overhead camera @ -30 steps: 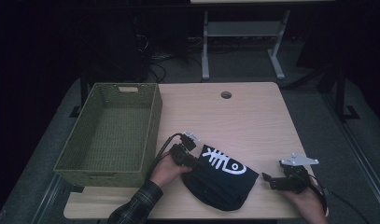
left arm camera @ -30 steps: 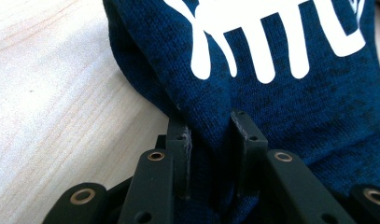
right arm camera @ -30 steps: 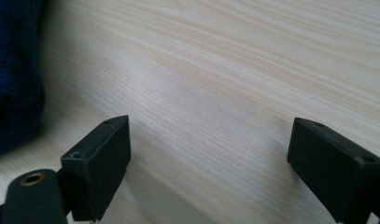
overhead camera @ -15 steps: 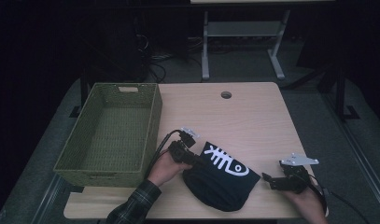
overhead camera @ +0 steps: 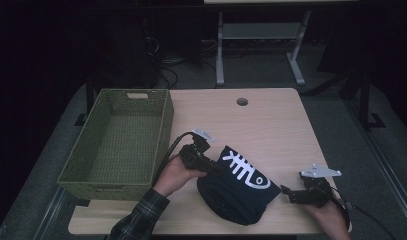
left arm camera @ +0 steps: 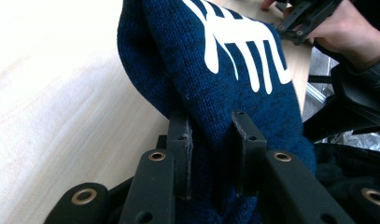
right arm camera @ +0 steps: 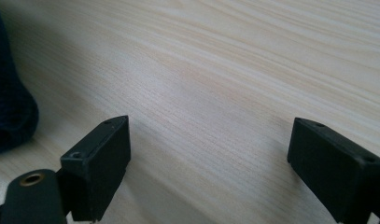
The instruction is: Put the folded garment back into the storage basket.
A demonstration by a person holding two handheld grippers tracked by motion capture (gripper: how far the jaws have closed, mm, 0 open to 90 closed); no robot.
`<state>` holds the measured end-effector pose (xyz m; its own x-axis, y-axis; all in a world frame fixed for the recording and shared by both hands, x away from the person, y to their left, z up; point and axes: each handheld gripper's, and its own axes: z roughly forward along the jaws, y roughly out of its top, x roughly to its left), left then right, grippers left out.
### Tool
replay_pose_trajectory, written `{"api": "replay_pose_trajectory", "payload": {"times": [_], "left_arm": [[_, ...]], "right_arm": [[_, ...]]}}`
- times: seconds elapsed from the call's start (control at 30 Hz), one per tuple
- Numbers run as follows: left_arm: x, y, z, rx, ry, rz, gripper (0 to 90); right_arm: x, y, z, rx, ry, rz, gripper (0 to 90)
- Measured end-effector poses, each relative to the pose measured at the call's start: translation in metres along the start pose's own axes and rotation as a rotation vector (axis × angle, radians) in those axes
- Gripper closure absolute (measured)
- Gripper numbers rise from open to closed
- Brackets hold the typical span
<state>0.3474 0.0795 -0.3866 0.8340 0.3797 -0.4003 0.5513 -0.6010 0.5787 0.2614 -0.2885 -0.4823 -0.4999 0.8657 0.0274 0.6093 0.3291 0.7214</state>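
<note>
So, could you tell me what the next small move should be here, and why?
Probably lift the knit hat a little higher and carry it left toward the green basket. The left gripper is shut on the hat's edge, with fabric pinched between its fingers, while most of the hat rests on the table. The right gripper is open beside it, holding nothing.

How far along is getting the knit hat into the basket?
Done: left tool is shut on the dark blue knit hat, gripping a fold. In hand: hat's edge is raised, the rest on the table. Left: carry it to the green basket. Right tool is open, beside the hat.
</note>
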Motion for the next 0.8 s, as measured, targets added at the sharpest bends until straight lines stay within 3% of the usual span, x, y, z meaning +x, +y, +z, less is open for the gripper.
{"api": "replay_pose_trajectory", "payload": {"times": [0.5,0.8], "left_arm": [[-0.016,0.036,-0.031,0.049,0.019,0.061,72.9],[-0.025,0.054,-0.065,0.046,0.029,0.074,72.9]], "right_arm": [[0.000,0.000,0.000,0.001,0.000,0.005,13.0],[0.000,0.000,0.000,0.001,0.000,0.006,13.1]]}}
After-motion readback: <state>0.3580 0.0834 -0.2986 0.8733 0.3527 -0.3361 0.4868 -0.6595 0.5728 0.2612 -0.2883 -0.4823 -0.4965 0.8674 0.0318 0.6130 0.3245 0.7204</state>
